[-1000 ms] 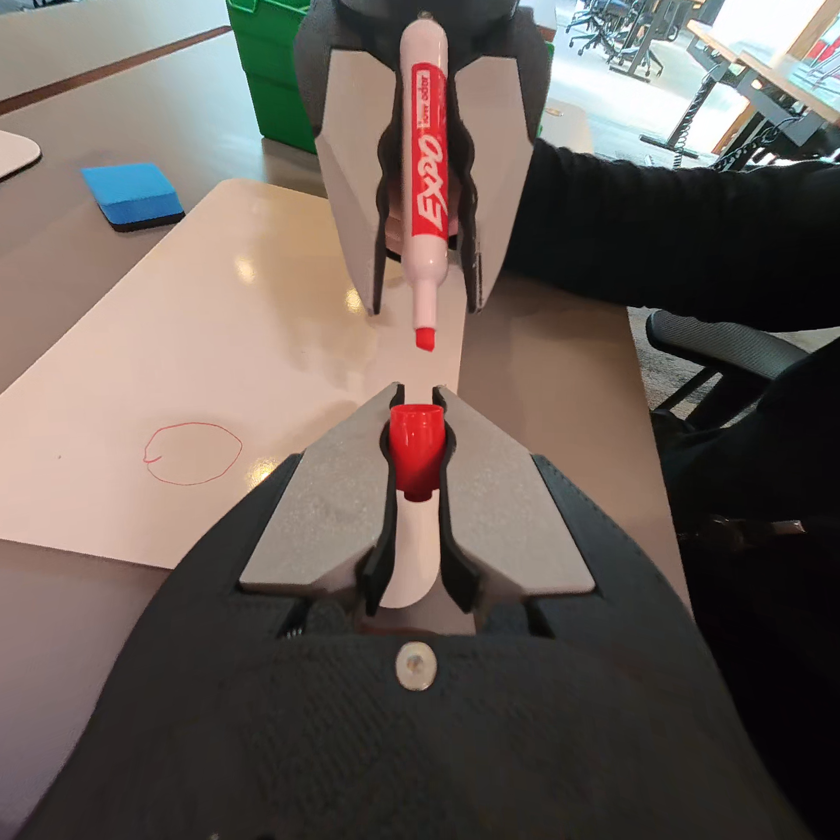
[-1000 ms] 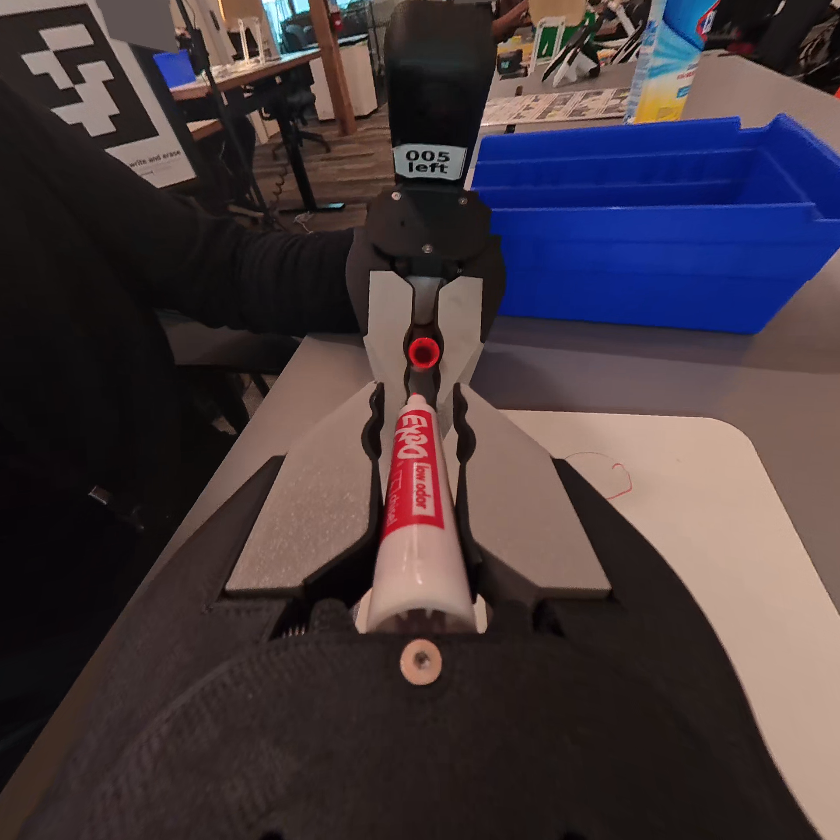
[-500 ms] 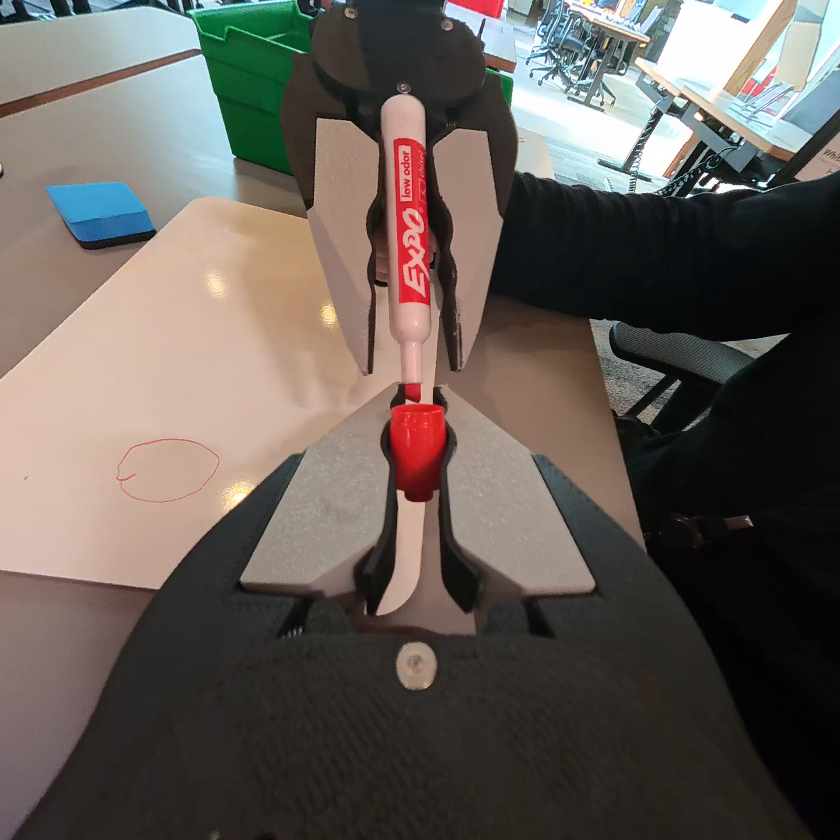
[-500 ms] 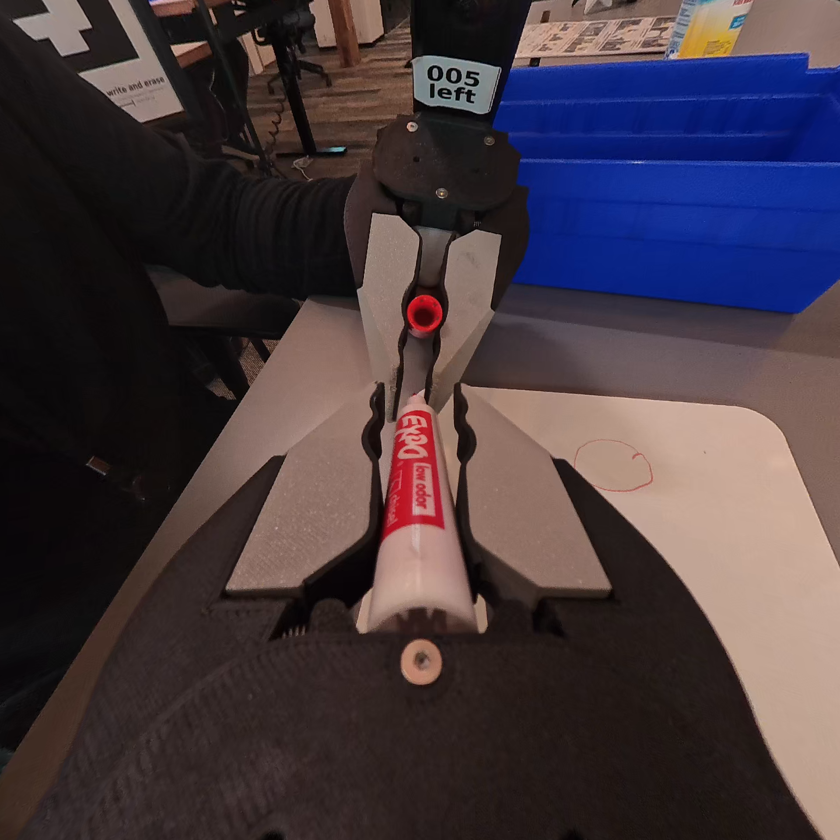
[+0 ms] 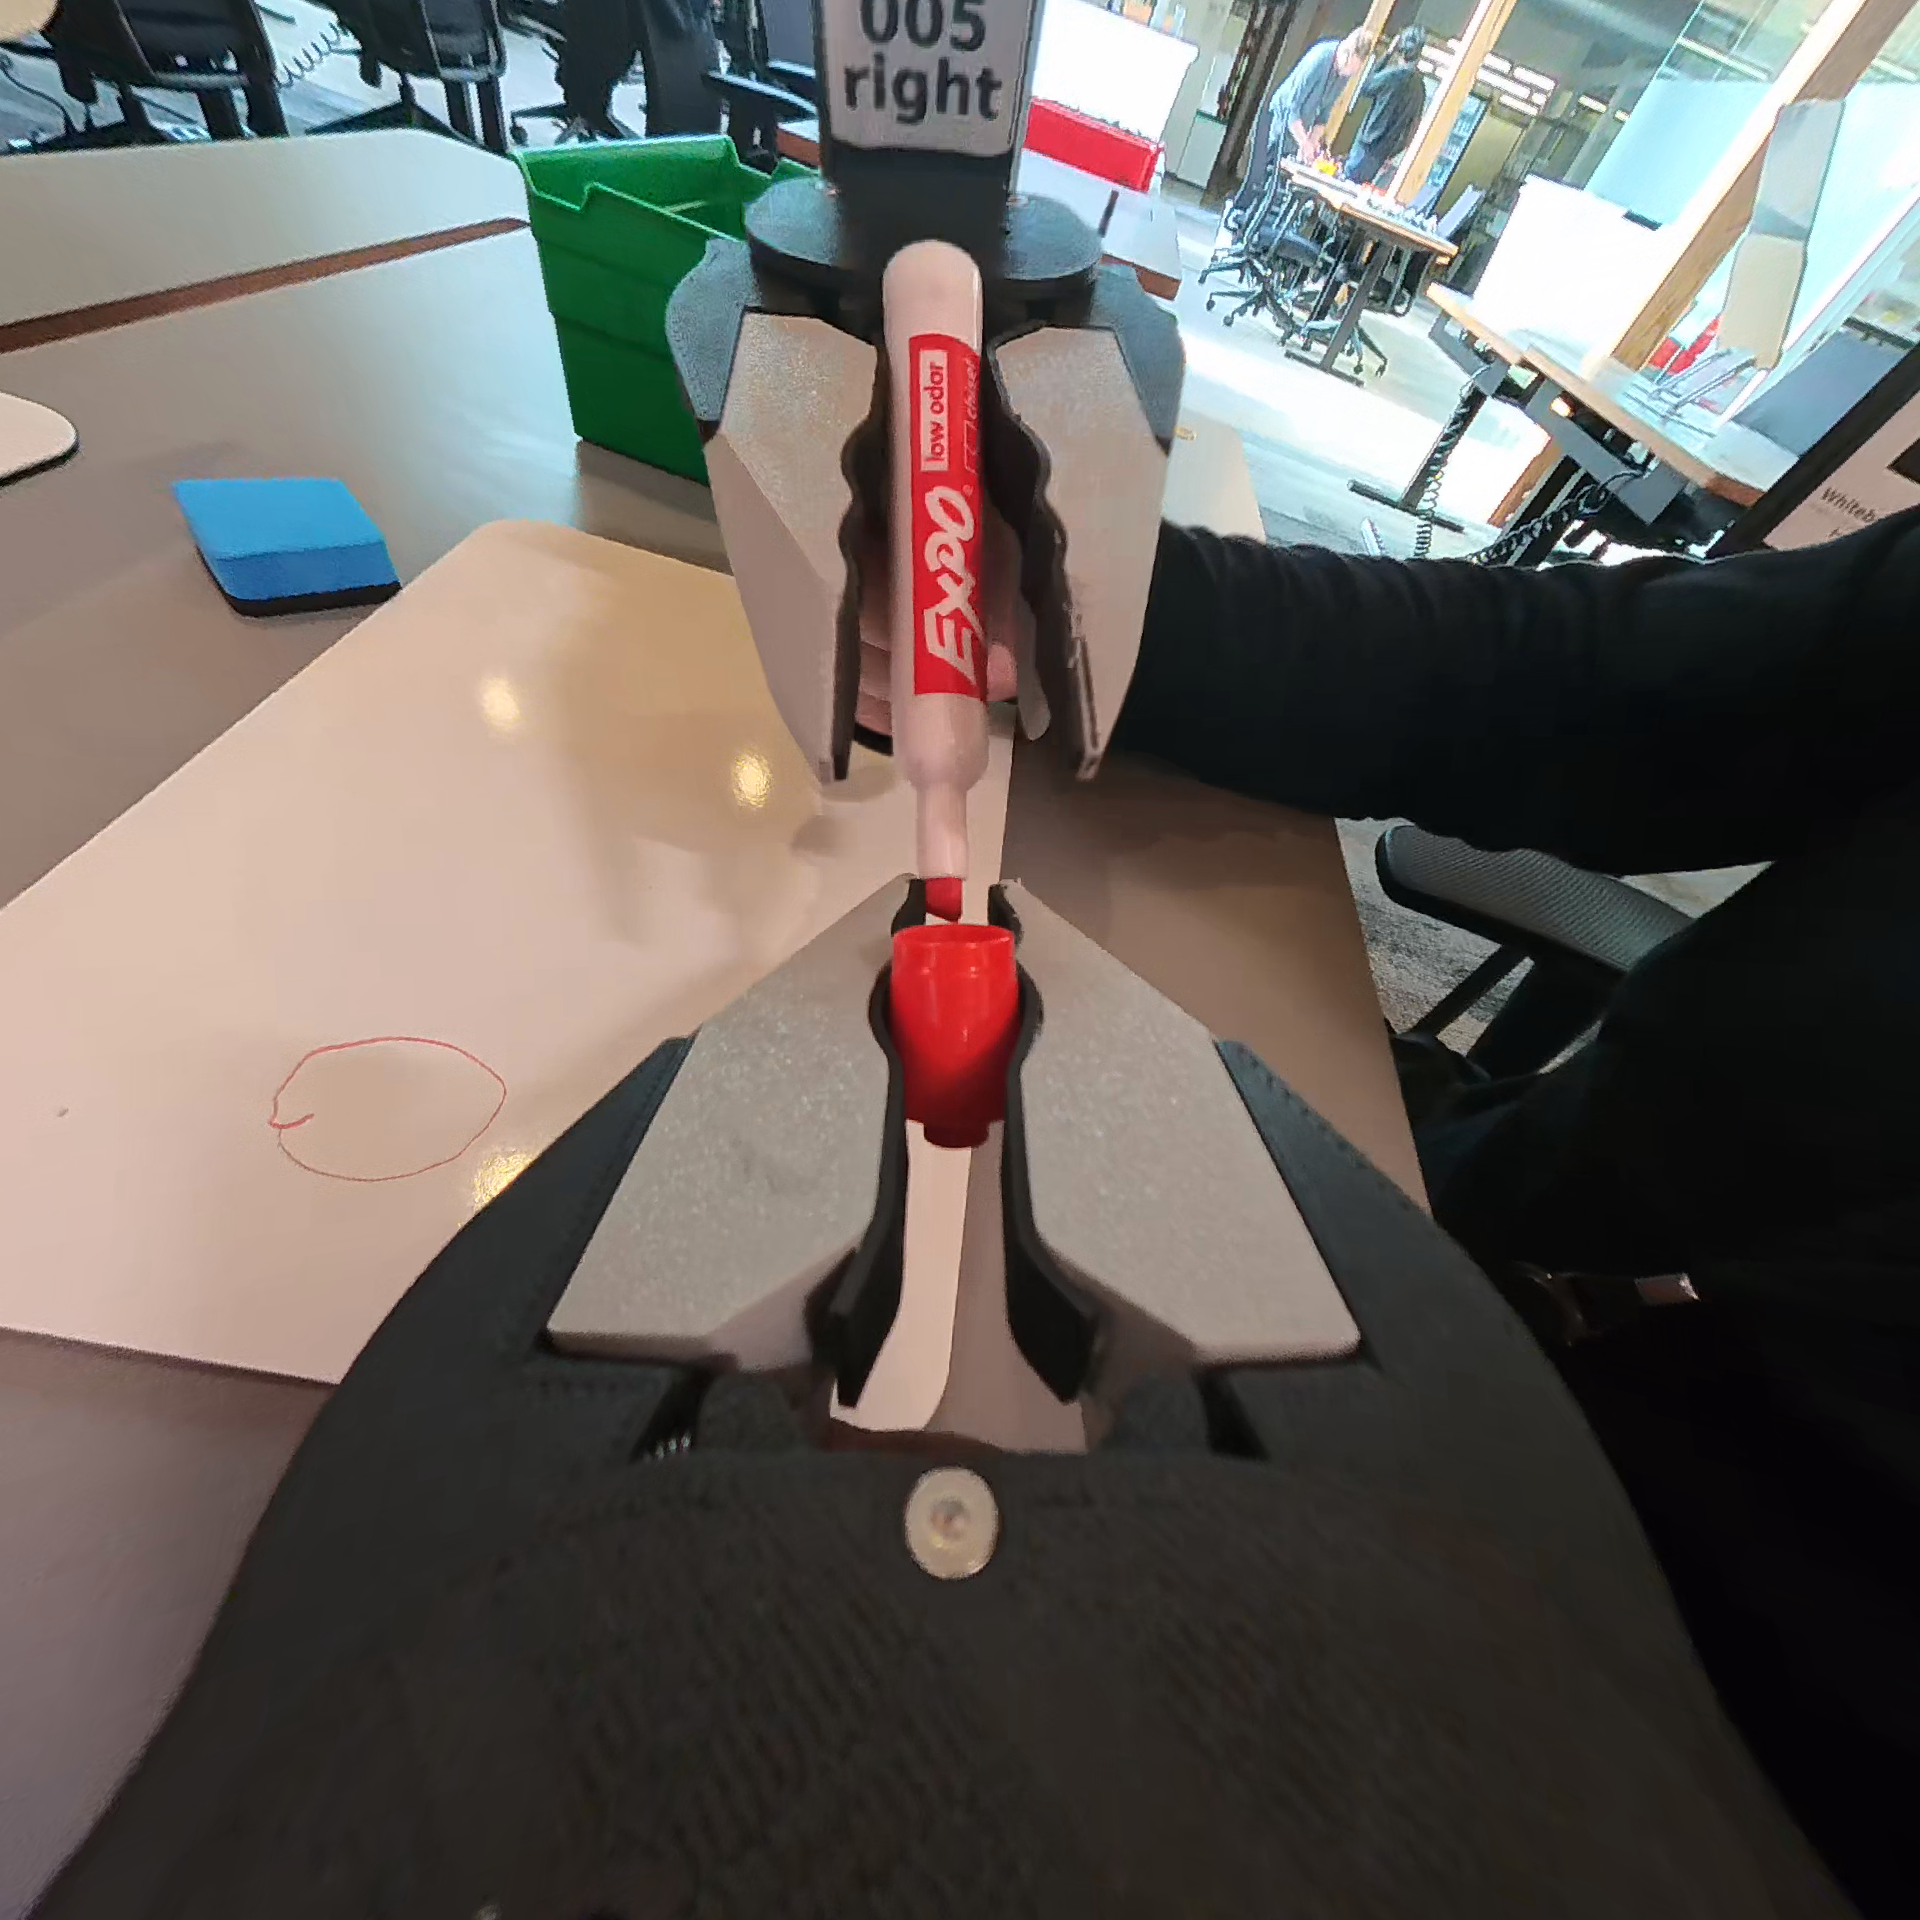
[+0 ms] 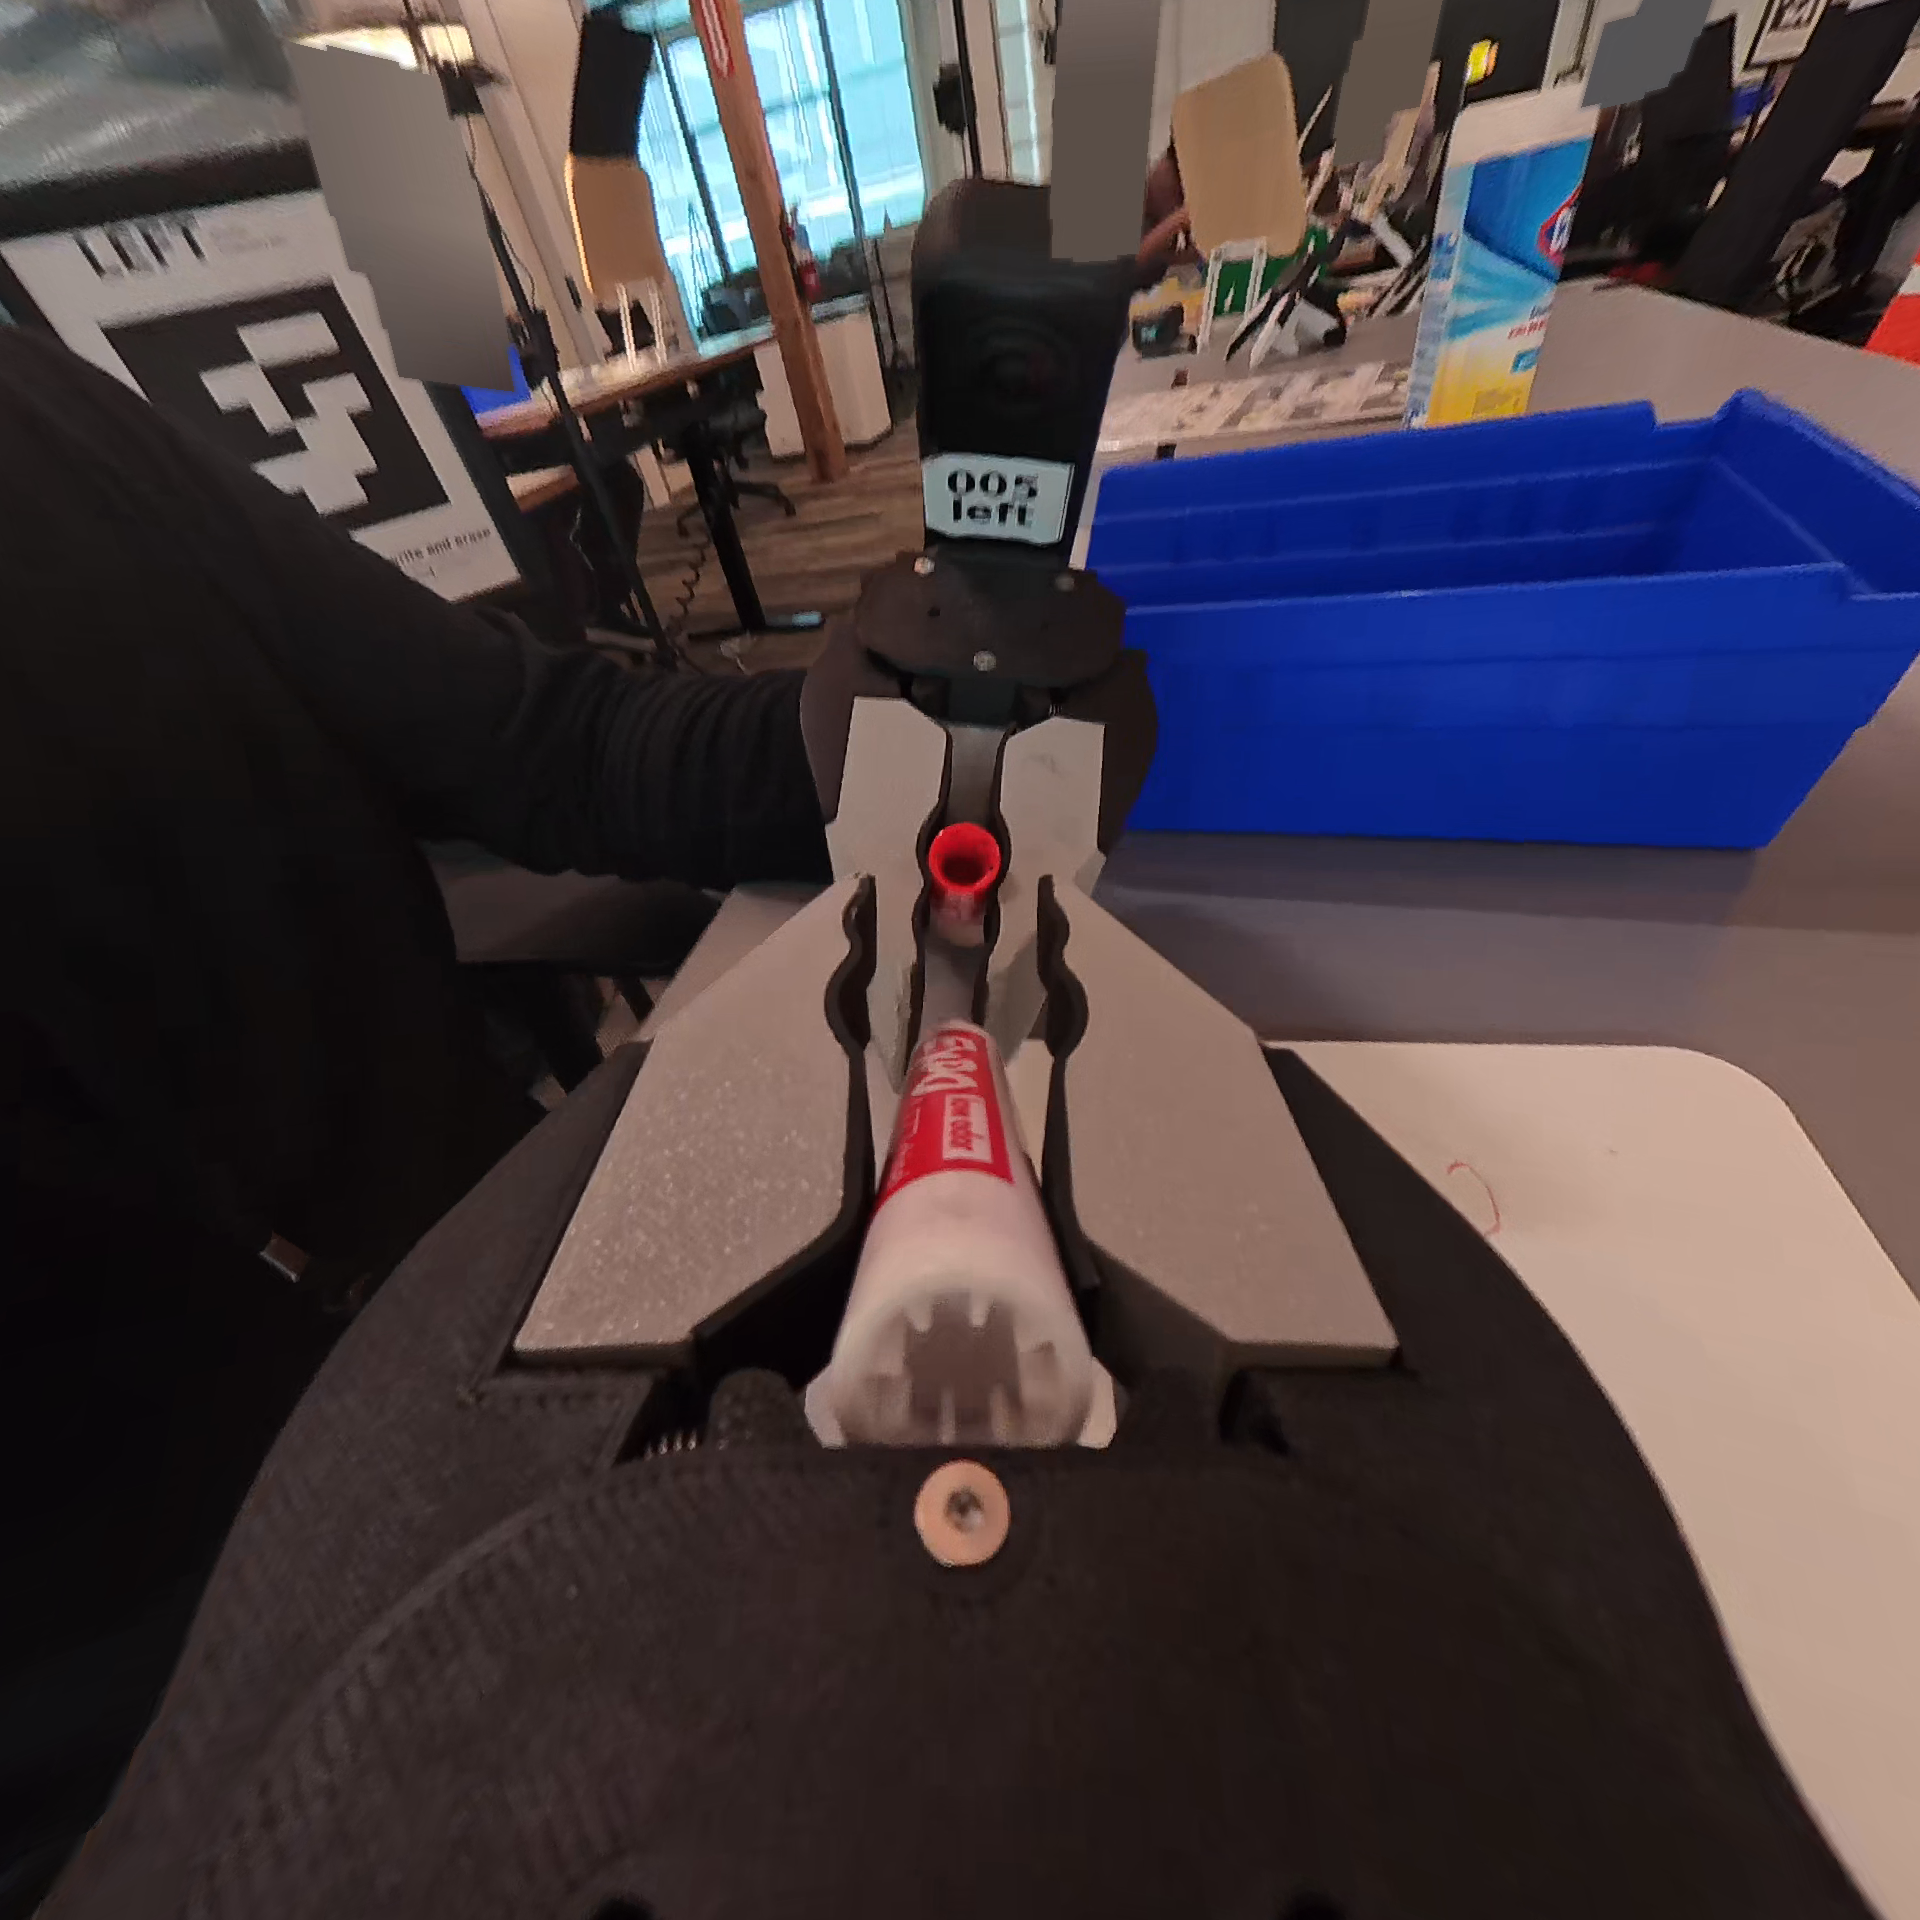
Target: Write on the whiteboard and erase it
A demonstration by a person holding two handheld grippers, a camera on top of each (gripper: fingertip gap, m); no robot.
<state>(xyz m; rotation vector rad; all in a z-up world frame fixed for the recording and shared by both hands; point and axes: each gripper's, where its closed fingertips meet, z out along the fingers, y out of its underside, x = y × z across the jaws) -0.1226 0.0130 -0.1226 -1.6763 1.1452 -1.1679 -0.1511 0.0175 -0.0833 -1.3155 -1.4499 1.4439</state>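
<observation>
A: Where is the marker [image 5: 940,561]?

B: The right gripper [image 5: 956,764] is clamped on its white barrel, red tip pointing at the red cap [image 5: 951,1013]. The left gripper [image 5: 954,914] is closed on that cap, open mouth facing the tip. The tip sits just at the cap's mouth, between the left gripper's fingertips; whether it is inside I cannot tell.

A: And from the other side?

B: In the right wrist view the marker [image 6: 951,1174] lies along the gripper [image 6: 956,914], its ribbed back end nearest the camera, and the cap [image 6: 964,857] shows as a red ring in the left gripper [image 6: 961,1029] opposite.

A: What lies beneath?

B: A whiteboard [image 5: 436,831] flat on the grey-brown worktop [image 5: 260,353], bearing a thin red circle [image 5: 390,1107]. A blue eraser [image 5: 283,542] rests on the worktop just beyond the board's edge, with a green bin [image 5: 623,312] farther back. A blue bin [image 6: 1507,644] stands on the other side. Black sleeves [image 5: 1507,675] reach in from the seated person; behind is an open office with desks and chairs.
</observation>
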